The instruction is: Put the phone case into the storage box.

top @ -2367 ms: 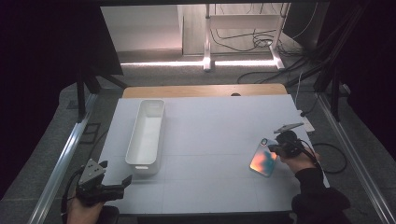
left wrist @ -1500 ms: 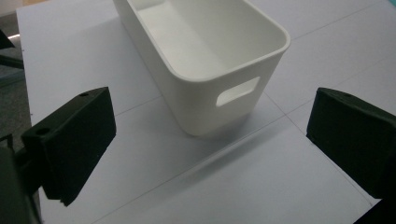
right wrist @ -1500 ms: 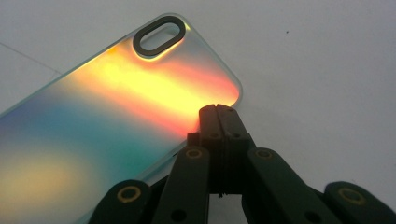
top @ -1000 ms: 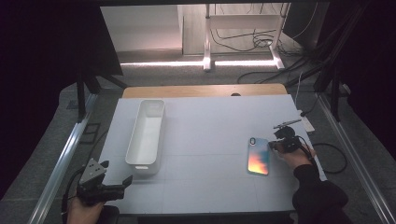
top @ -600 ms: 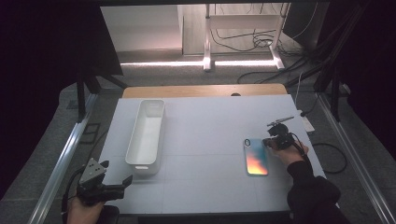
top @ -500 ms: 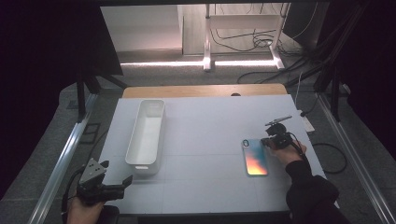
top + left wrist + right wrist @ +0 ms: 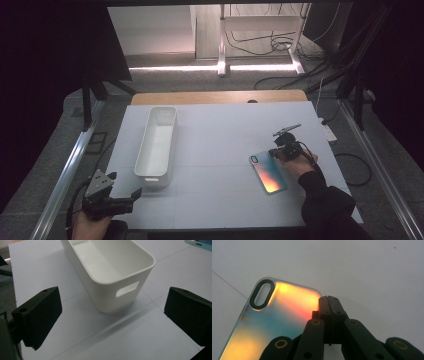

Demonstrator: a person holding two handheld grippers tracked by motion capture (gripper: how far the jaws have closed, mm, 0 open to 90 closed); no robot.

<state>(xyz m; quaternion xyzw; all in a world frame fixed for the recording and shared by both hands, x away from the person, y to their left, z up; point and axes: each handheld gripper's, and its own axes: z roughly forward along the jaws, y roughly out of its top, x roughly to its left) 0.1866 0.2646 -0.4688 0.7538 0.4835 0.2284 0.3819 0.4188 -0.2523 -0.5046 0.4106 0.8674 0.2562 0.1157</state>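
Right tongs [image 7: 278,150]: pressed together, tips at edge of iridescent phone case [image 7: 268,172], flat on bench [image 7: 220,130] | left tongs [image 7: 125,192]: spread, empty, near white bin [image 7: 156,142]

Lighting: dim room, dark surround; bright strip of light on the floor beyond the surface [image 7: 215,145]. Surface evenly lit, soft shadows under the white bin [image 7: 110,272]. Iridescent glare on phone case [image 7: 274,322]. Near claw parts blurred; high view grainy.

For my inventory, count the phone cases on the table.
1: an iridescent phone case lies flat on the table's right half, at the right tongs. None hidden, apparently.
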